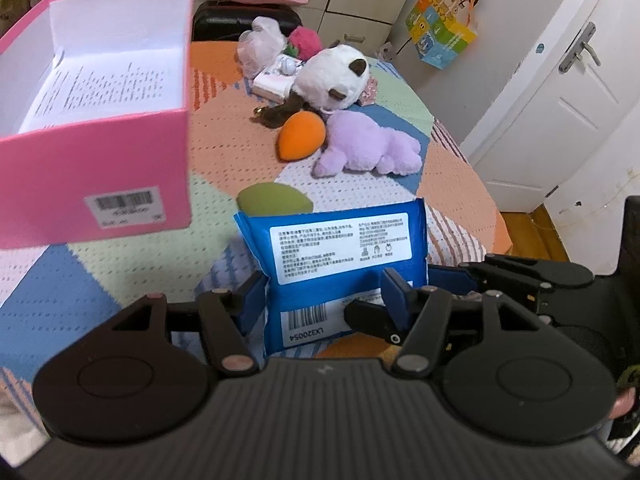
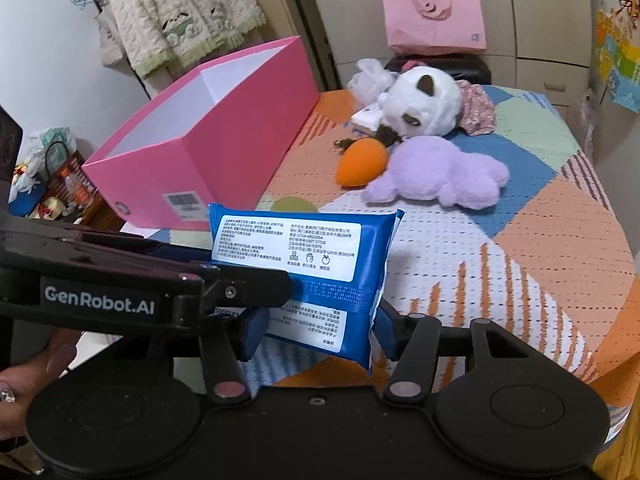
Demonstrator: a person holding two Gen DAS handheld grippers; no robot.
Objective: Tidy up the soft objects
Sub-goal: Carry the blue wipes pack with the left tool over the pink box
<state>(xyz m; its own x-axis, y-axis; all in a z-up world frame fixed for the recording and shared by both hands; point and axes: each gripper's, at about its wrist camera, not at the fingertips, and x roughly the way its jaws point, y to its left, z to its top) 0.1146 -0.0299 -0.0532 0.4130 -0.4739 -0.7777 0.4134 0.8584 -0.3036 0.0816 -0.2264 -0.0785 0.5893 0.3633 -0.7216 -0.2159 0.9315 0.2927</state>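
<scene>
A blue wipes pack (image 1: 340, 248) (image 2: 312, 248) hangs over the patchwork tablecloth, held from two sides. My left gripper (image 1: 324, 296) is shut on its lower part. My right gripper (image 2: 318, 328) is shut on its bottom edge, and in the left wrist view it reaches in from the right. An open pink box (image 1: 100, 168) (image 2: 224, 152) with a white inside stands to the left. Behind the pack lies a green sponge egg (image 1: 272, 200). Farther back are an orange sponge egg (image 1: 302, 134), a purple plush (image 1: 372, 148) and a panda plush (image 1: 332, 76).
At the table's far end are a clear plastic bag (image 1: 260, 40), a small white box (image 1: 272, 84) and a pink-red fluffy toy (image 1: 306, 42). A pink paper bag (image 2: 434, 12) sits on a black chair behind. The table edge (image 2: 616, 320) curves down the right; a white door (image 1: 560, 92) is beyond.
</scene>
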